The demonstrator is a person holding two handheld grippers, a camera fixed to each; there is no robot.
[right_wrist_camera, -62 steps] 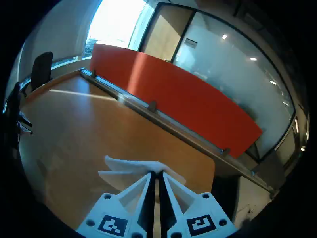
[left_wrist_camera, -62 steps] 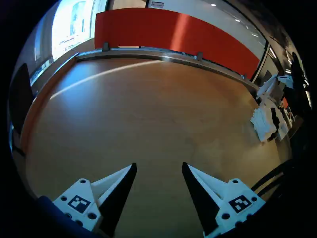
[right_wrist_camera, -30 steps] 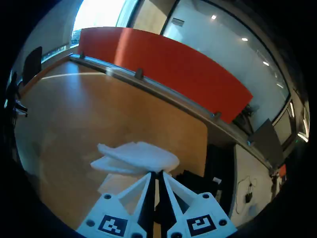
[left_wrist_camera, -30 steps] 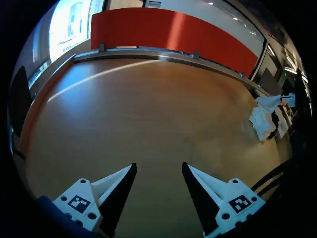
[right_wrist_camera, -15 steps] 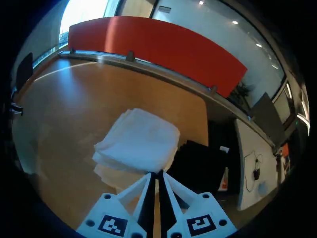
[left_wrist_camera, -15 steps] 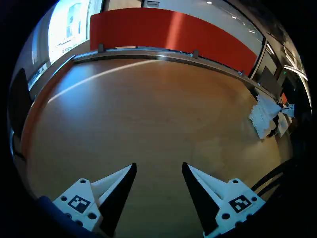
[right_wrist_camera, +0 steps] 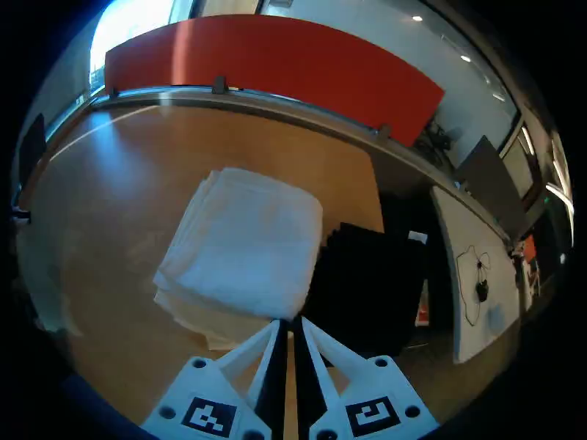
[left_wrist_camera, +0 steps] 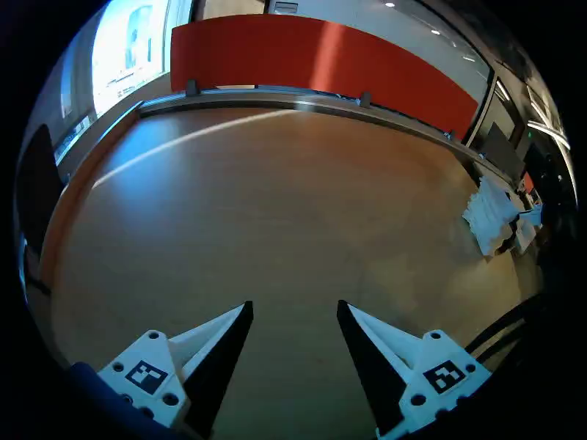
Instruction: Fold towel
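**White folded terry towel [right_wrist_camera: 246,238]: folds look finished, release pending**

Progress: in the right gripper view the towel is a compact, several-layer rectangle in the middle of the frame. It lies on the orange-brown wooden table [right_wrist_camera: 110,183], close to the table's right-hand edge. The layers sit stacked with roughly even sides, and a lower layer peeks out along the near left side. Judged from this, the folding itself is essentially complete. What remains is to let go and perhaps square up that protruding lower layer.

Right gripper [right_wrist_camera: 291,321]: lower centre of its frame, pointing at the towel's near edge. The fingers are closed to a thin slit and the edge appears pinched at the tips, though the contact itself is hard to make out.

Left gripper [left_wrist_camera: 294,304]: bottom of the left gripper view, held low over bare table. The fingers are spread wide with nothing between them. In this view the towel sits at the far right of the frame [left_wrist_camera: 490,216], well apart from this gripper.

The red partition panel [left_wrist_camera: 315,62] runs along the table's far side, across the top of the frame.
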